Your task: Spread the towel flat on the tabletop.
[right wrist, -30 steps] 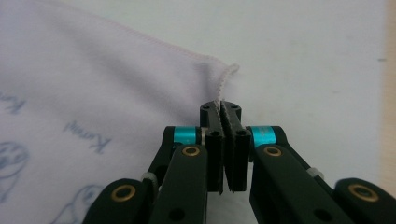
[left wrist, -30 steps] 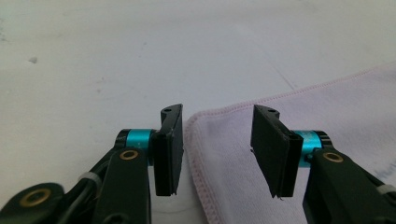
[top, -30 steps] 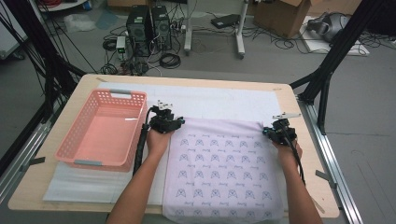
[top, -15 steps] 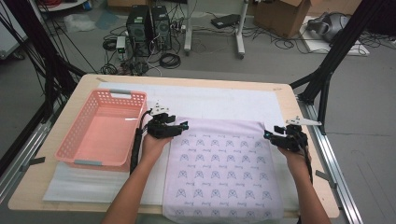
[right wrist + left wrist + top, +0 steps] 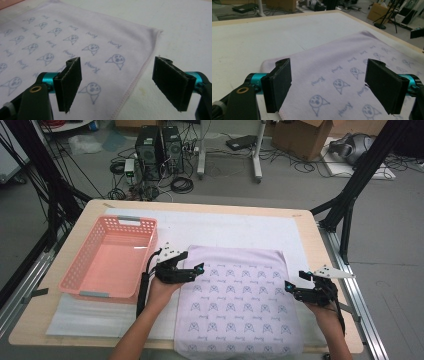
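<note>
The lilac cloth [image 5: 240,307], printed with small cartoon faces and words, is spread flat on the white mat [image 5: 225,227] that covers the wooden table [image 5: 90,210]. Its near edge reaches the table's front edge, and its far edge lies across the middle of the mat. To the left of the cloth, a pink basket [image 5: 80,270] is seen standing on the mat, with the left forearm between the two.

The left gripper [image 5: 196,270] is held at the cloth's far left corner. Its jaws have just been opening and now stand wide apart; in the left gripper view the cloth [image 5: 342,75] is seen lying flat beneath them, with nothing clamped between the pads.

The right gripper [image 5: 289,287] is held at the cloth's right edge, somewhat nearer to the person than the far right corner. Its jaws have likewise just been opening and are spread wide. In the right gripper view the stitched edge of the cloth [image 5: 75,40] is seen running between the two jaws, lying on the mat and not gripped.
</note>
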Tool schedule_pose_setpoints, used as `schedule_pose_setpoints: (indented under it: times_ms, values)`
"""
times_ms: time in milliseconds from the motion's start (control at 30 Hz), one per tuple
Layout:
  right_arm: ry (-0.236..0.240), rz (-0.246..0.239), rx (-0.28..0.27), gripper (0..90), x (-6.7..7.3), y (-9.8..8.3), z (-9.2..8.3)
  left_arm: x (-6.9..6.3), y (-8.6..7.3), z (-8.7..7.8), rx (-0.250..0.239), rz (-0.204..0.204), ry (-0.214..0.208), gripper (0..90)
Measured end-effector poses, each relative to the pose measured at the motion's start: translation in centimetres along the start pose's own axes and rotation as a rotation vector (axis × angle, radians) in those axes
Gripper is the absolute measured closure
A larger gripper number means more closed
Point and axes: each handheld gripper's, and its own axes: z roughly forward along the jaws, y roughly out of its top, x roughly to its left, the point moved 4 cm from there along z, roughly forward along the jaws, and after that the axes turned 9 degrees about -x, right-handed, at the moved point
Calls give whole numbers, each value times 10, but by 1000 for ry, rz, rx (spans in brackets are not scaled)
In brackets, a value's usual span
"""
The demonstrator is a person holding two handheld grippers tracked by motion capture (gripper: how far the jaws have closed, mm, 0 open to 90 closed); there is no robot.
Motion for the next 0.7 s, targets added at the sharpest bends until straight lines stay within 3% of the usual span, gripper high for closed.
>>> schedule_pose_setpoints:
  times_ms: [300,533,700]
  values:
    - [-23,-10,-55,189,7,5,-7,-9,-1,-6,-26,-10,-29,231]
    - [-34,-7,-81,187,5,8,-12,-4,-6,-13,-18,-27,-19,235]
    - [-37,-5,-67,187,6,5,-12,1,-5,-18,-31,-44,-6,236]
